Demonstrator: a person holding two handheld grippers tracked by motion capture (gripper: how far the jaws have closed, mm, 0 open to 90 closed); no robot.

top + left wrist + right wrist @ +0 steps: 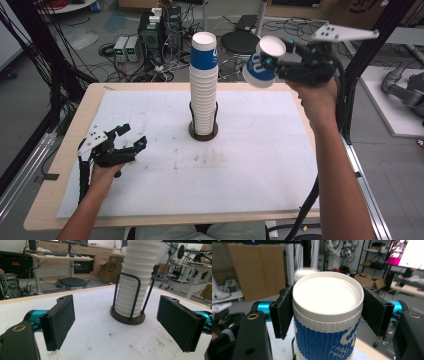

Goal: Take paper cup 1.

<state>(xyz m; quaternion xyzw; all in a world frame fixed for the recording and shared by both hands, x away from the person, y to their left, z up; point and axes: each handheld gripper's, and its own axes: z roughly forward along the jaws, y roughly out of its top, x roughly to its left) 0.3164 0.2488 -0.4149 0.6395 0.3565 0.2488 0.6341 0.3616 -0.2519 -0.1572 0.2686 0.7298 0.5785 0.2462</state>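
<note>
The right gripper [283,64] clamps a blue-and-white paper cup [263,62] across its body, bottom up and tilted, in the air above the tabletop's far edge. The tall cup stack [204,85] in its wire holder [203,131] stands just to the cup's left, its top about level with the cup. The left gripper [131,140] rests spread and empty near the near-left corner, well apart, so nothing blocks the way.
</note>
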